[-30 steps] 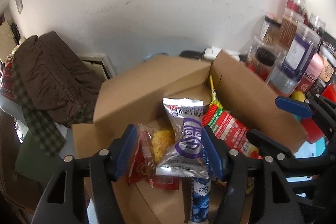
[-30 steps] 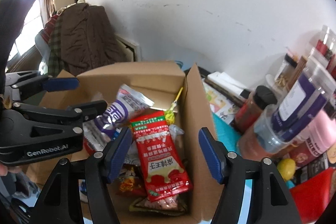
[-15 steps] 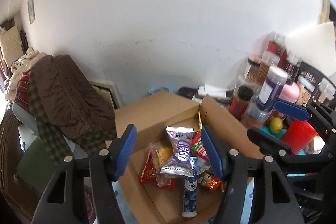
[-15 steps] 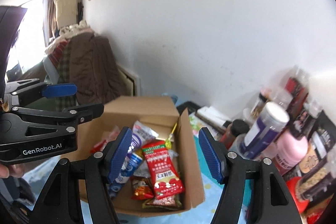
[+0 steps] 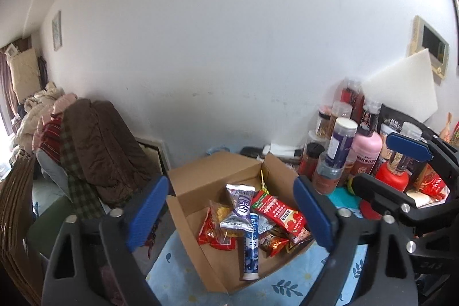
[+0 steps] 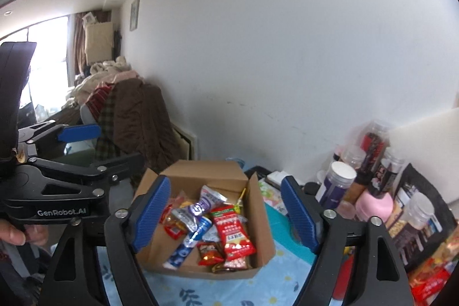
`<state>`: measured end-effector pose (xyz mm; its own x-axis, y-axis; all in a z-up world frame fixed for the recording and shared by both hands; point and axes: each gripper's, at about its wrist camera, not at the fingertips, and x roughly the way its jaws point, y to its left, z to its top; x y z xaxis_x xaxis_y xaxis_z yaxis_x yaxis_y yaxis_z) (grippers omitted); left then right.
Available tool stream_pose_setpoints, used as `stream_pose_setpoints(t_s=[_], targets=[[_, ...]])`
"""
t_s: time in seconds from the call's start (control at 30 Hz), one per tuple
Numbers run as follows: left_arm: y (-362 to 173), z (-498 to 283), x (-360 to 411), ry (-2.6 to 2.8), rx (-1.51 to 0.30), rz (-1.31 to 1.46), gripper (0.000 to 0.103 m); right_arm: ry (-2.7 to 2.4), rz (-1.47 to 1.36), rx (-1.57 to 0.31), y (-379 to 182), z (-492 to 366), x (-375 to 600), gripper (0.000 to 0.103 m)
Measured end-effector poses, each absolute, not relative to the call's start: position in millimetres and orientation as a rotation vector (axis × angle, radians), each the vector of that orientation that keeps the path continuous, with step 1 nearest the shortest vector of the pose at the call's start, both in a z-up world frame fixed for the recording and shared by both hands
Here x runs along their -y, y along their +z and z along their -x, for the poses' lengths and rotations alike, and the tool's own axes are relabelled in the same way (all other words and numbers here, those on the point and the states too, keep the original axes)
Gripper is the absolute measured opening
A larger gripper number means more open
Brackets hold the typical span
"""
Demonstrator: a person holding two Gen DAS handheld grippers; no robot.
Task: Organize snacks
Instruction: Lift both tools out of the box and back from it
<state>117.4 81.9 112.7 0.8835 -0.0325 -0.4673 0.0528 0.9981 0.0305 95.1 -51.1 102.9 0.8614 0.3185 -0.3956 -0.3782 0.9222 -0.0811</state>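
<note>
We hold left gripper point(image 5: 229, 208) and right gripper point(image 6: 226, 215) above the cardboard box point(image 5: 198, 179) of snack packets point(image 6: 233, 228); both jaws just opening, spread, nothing between.

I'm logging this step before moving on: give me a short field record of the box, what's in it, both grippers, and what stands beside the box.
container: open cardboard box on a blue floral cloth
contents: red packet, silver-purple packet, blue tube lying flat, small orange-red packets, a yellow-green stick
left gripper: empty, jaws have just been opening, above the box
right gripper: empty, jaws have just been opening, above the box
beside box: jars and bottles on the right, including a pink bottle
</note>
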Motion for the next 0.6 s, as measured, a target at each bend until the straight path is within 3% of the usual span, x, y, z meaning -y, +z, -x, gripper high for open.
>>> stream_pose_setpoints(t_s=[0.6], targets=[[98, -16, -75, -0.088, -0.449, -0.025, 0.098, 0.310, 0.105, -0.359, 87, 3, 72, 0.093]])
